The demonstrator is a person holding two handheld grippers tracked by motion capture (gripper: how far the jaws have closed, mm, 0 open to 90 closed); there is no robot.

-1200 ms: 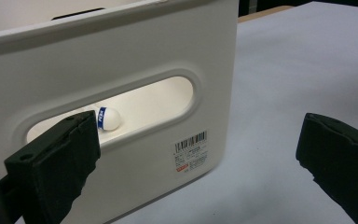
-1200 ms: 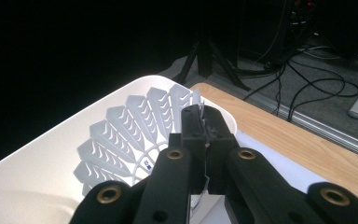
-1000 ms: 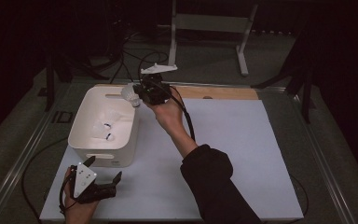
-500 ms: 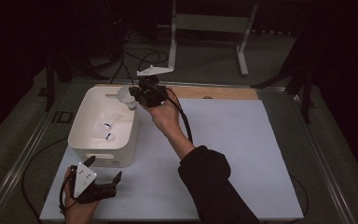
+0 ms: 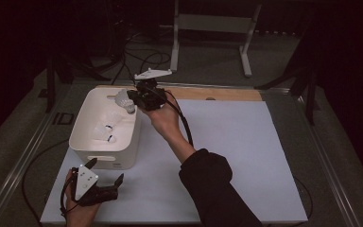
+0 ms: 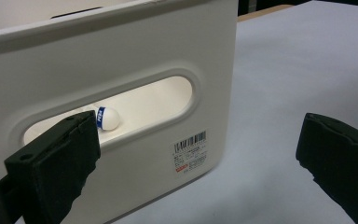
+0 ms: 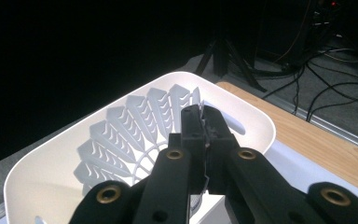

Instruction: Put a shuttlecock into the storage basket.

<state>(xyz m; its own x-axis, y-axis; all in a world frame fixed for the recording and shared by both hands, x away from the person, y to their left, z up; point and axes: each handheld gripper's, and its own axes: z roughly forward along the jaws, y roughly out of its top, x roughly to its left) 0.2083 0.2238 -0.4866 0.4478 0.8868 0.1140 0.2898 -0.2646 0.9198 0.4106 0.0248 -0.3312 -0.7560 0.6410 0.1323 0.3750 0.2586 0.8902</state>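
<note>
1. My right gripper [image 5: 133, 100] is up over the far right edge of the white bin [image 5: 82, 124], its jaws pressed together on the skirt of a white shuttlecock [image 5: 123, 100].
2. In the right gripper view, that shuttlecock [image 7: 135, 135] fans out to the left of my closed jaws, its thin skirt edge caught between them, with the open bin [image 7: 42, 186] below.
3. The shuttlecock hangs above the bin's inside, clear of the rim.
4. 2 more shuttlecocks [image 5: 105, 132] lie on the bin's floor; the cork tip with a blue band [image 6: 106, 118] of 1 shows through the bin's handle slot in the left gripper view.
5. My left gripper [image 5: 105, 185] rests low on the white table sheet [image 5: 236, 142], just in front of the bin's near wall, its jaws spread wide with nothing between them.
6. The left gripper is well apart from the right one.
</note>
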